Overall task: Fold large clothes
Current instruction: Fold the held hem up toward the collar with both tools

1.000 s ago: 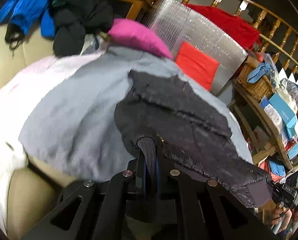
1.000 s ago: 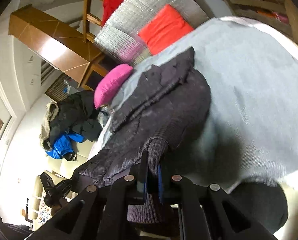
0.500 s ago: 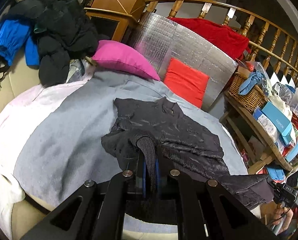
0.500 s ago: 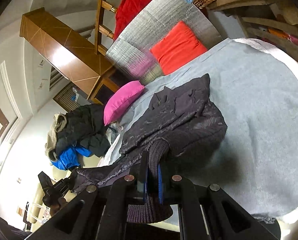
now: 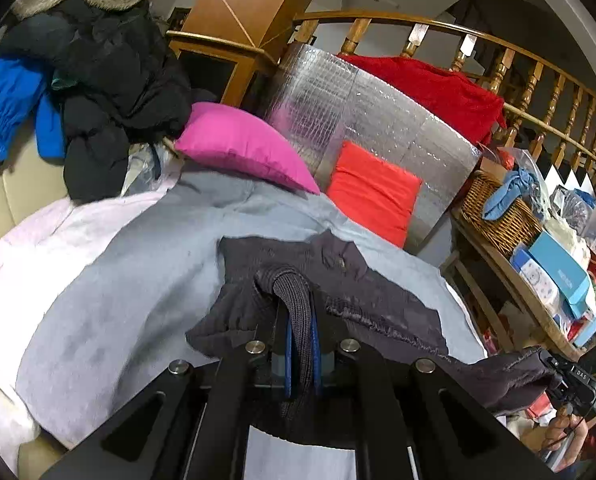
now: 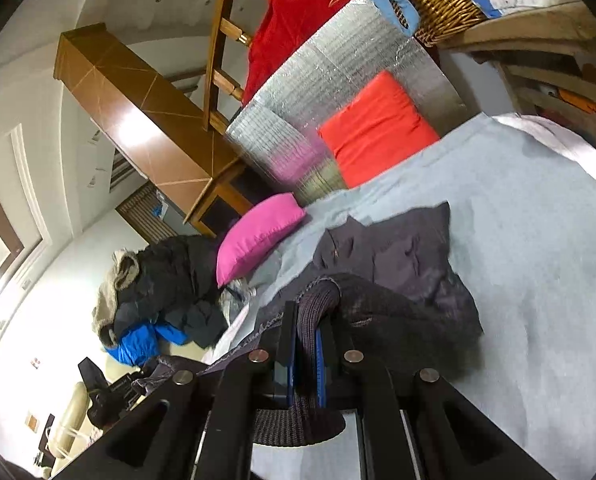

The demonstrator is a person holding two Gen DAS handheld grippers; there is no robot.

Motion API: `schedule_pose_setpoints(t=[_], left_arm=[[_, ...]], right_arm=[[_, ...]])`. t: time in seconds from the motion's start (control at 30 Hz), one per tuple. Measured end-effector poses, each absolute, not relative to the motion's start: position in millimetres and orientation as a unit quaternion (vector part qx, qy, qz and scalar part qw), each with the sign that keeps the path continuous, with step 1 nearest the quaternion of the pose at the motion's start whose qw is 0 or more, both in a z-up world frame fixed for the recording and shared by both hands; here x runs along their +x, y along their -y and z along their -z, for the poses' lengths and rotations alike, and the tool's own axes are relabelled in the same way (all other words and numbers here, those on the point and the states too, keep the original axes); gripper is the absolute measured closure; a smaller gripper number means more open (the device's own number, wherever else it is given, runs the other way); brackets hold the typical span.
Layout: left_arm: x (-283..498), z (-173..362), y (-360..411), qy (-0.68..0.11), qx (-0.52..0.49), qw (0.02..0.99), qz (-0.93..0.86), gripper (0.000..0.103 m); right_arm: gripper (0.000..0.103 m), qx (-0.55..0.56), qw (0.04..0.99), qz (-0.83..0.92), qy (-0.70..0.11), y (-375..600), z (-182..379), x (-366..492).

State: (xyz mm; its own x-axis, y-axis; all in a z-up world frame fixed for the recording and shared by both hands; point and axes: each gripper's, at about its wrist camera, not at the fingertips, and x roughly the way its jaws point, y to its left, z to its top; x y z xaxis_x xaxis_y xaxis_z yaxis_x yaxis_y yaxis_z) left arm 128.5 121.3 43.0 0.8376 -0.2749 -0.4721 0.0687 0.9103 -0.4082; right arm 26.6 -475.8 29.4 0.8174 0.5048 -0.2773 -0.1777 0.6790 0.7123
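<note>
A dark quilted jacket [image 5: 362, 284] lies on a grey blanket [image 5: 137, 280], collar toward the pillows. My left gripper [image 5: 300, 344] is shut on one ribbed knit cuff [image 5: 293, 300] of the jacket, lifted above the blanket. My right gripper [image 6: 306, 344] is shut on the other ribbed cuff [image 6: 314, 308]; the jacket [image 6: 402, 268] bunches up in front of it. In the left wrist view the right gripper [image 5: 574, 380] holds the far sleeve at the lower right. In the right wrist view the left gripper [image 6: 105, 392] shows at the lower left.
A pink pillow [image 5: 245, 148] and a red pillow [image 5: 372, 192] lean on a silver foil board [image 5: 362, 112] behind the blanket. A pile of dark and blue coats [image 5: 89, 80] sits at the left. A wicker basket [image 5: 498, 216] and boxes fill the shelf at the right.
Both grippers have pulled back and up with the cuffs. The jacket now looks smaller and further off, and its sleeves are drawn toward me.
</note>
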Motion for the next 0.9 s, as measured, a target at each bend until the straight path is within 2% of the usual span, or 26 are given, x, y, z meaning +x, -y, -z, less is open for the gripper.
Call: schedule_pose_setpoints(t=[0.6, 0.9], left_arm=[[231.5, -82.7, -102.3, -0.239, -0.156, 0.955, 0.077, 0.095], [325.7, -69.0, -81.0, -0.266, -0.123, 0.954, 0.058, 0.095]], right_arm=[[0.095, 0.332, 0.903, -0.183, -0.201, 481.6, -73.4, 153.3], [0.096, 0.325, 0.902, -0.151, -0.242, 486.8, -54.3, 261.6]])
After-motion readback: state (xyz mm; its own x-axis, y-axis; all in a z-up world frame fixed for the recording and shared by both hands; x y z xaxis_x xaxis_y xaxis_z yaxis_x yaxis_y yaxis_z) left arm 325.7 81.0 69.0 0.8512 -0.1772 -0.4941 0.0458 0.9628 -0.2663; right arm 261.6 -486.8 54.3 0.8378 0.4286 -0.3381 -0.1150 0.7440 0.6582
